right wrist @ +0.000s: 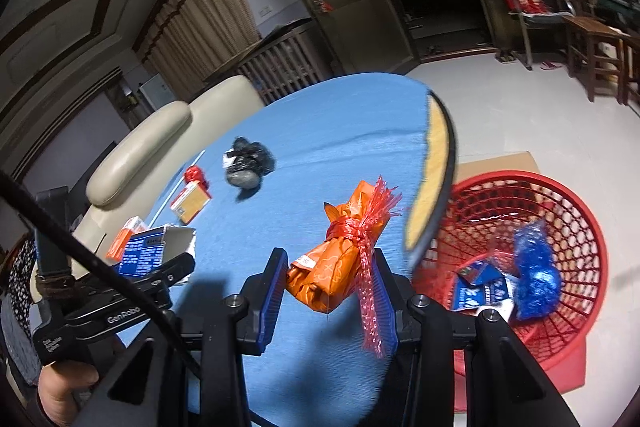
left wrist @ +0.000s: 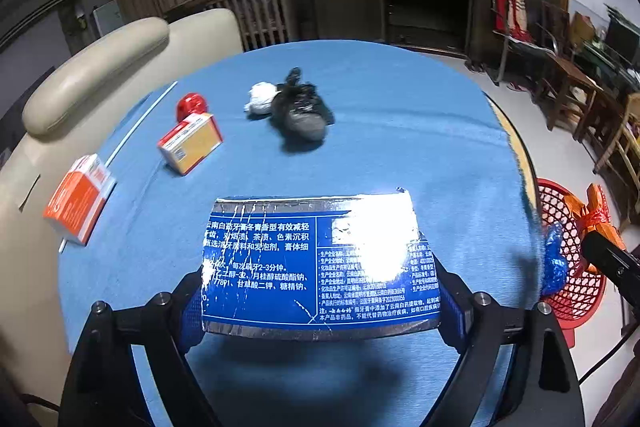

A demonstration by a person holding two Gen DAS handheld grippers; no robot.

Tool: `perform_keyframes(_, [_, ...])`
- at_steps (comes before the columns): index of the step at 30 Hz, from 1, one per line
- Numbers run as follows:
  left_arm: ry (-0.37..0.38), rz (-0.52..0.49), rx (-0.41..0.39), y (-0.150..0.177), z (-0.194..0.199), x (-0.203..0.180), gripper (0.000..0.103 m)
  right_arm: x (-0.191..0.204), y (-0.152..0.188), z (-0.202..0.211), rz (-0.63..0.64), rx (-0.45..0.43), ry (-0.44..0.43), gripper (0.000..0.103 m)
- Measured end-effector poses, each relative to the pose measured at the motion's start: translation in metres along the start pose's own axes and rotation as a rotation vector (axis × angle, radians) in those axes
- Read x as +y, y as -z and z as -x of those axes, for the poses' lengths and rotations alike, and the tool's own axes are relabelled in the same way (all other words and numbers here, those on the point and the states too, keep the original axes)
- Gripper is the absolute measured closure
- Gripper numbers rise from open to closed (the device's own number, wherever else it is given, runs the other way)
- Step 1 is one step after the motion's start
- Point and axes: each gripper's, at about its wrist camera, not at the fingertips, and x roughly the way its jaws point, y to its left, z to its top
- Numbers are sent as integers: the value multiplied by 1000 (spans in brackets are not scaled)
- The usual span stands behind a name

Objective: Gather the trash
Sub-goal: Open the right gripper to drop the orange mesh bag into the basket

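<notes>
Blue toothpaste box (left wrist: 320,263) clamped crosswise; orange bundle (right wrist: 340,259) tied with red ribbon, gripped; red basket (right wrist: 576,227) on floor.

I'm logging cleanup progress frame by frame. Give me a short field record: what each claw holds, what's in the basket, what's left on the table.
left claw: closed on blue toothpaste box, over the table
right claw: closed on orange wrapped bundle, near the table edge
red basket: on the floor beside the table; holds blue crumpled bag and a blue carton piece
blue tablecloth: still bears two orange boxes, red cap, white paper wad, black bag
</notes>
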Motion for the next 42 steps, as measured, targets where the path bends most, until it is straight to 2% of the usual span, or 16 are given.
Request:
perform_keyframes(23, [130, -156, -20, -24, -6, -92, 12, -106, -1, 28, -167, -21, 166, 60])
perform_keyframes(31, [165, -198, -21, -28, -10, -120, 12, -131, -8, 33, -197, -34, 197, 60])
perform_keyframes(34, [179, -214, -23, -31, -8, -132, 12, -137, -12, 32, -202, -28, 199, 57])
perform_keyframes(36, [187, -229, -24, -32, -8, -141, 12, -142, -13, 31, -220, -26, 203, 47])
perform_keyframes(38, [197, -243, -22, -32, -7, -150, 12, -151, -14, 31, -245, -28, 209, 30])
perform_keyframes(42, [214, -270, -17, -34, -9, -164, 12, -164, -17, 37, -275, -39, 217, 28])
